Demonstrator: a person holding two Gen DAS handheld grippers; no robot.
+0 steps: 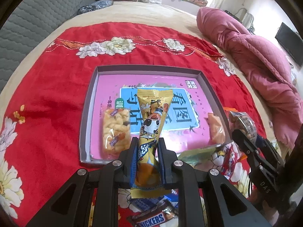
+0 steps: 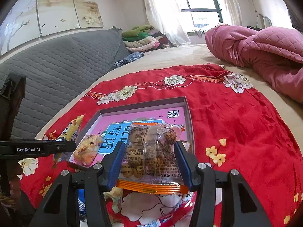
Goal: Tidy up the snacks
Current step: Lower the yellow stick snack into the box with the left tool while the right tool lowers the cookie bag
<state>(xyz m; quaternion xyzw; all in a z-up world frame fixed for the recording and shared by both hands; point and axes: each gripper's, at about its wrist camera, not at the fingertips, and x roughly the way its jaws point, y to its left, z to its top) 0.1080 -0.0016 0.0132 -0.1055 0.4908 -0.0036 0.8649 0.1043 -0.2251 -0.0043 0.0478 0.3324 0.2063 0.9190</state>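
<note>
Our left tool (image 1: 147, 147) is pinching a long yellow snack packet (image 1: 151, 130) with a cartoon cow on it; the packet stands up between the blue pads, its top reaching over the near edge of the shallow box (image 1: 90, 102). Our right tool (image 2: 149, 160) is pinching a clear biscuit bag with orange seams (image 2: 151, 151), held just over the box's near right corner. The box lies on a red flowered cloth (image 1: 56, 79) spread on the bed. Inside it, a clear-wrapped puffed snack bar (image 1: 115, 130) rests at the left and an orange packet (image 1: 215, 130) at the right. Its pink floor carries large Chinese characters. Nearer us on the cloth lies a Snickers bar (image 1: 151, 220), its name readable. The other tool's arm reads "GenRobot.AI".
</note>
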